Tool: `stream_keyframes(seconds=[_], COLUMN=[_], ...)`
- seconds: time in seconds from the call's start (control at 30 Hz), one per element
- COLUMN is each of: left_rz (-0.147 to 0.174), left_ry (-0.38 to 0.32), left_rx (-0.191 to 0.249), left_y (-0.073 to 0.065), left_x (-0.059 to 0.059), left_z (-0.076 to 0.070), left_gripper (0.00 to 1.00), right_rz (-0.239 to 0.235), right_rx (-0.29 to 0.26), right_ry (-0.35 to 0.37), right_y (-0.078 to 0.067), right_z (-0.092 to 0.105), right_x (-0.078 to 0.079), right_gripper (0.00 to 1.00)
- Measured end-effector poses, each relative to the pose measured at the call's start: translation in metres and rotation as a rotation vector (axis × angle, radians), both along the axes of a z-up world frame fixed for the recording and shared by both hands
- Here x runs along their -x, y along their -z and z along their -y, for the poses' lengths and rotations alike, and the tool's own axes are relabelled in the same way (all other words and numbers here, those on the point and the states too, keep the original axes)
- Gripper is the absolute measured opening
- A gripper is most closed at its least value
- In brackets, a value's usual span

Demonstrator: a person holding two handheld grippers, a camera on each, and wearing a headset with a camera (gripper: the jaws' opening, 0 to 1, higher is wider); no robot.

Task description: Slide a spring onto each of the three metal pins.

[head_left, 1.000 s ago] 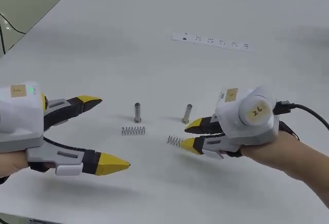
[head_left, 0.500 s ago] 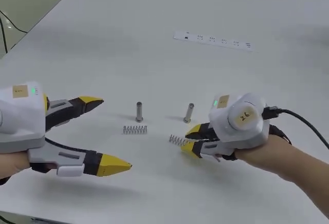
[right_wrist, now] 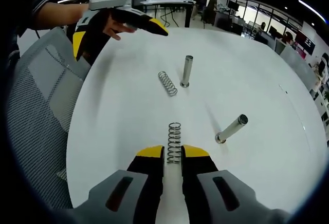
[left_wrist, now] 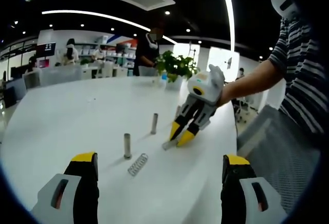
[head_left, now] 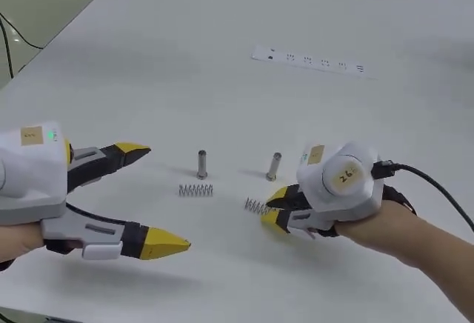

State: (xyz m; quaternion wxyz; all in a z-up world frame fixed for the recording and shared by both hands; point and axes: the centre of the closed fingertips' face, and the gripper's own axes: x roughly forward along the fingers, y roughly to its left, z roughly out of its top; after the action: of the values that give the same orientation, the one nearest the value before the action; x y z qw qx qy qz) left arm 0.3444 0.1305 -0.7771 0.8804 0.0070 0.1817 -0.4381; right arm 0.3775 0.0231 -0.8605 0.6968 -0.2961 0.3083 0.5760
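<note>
Two metal pins stand upright on the white table, one to the left point(head_left: 202, 164) and one to the right point(head_left: 275, 167). One spring point(head_left: 195, 190) lies loose in front of the left pin. A second spring point(head_left: 255, 206) lies on the table with its near end between the tips of my right gripper point(head_left: 275, 210), whose jaws are closed onto it. The right gripper view has that spring point(right_wrist: 174, 142) running straight out from the gripper point(right_wrist: 174, 154), with the pins point(right_wrist: 186, 71) point(right_wrist: 231, 128) beyond. My left gripper point(head_left: 152, 197) is held wide open, short of the loose spring point(left_wrist: 137, 164).
A white power strip point(head_left: 307, 60) lies farther back on the table point(head_left: 111, 64). The table's left edge drops off to the floor. A grey mesh chair point(right_wrist: 46, 106) stands by the near edge. People stand in the room behind.
My right gripper has slid left to the spring and its jaws have narrowed onto the spring's end. The left gripper has stayed open and barely moved.
</note>
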Motion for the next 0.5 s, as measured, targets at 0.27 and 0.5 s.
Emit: stream_keyframes(seconds=[0.27,0.5], left_rz=[-0.004,-0.002], left_ry=[0.011,0.022], left_rx=[-0.002,0.001], left_y=[0.0,-0.002], left_x=[0.002,0.003], left_z=[0.003,0.007], left_gripper=[0.98,0.98], right_rz=[0.013,0.023], right_rx=[-0.003,-0.011], right_ry=[-0.016,-0.018], right_y=[-0.001,-0.011], right_z=[0.001,0.008], right_x=[0.002,0.002], right_gripper=[0.08,0.08])
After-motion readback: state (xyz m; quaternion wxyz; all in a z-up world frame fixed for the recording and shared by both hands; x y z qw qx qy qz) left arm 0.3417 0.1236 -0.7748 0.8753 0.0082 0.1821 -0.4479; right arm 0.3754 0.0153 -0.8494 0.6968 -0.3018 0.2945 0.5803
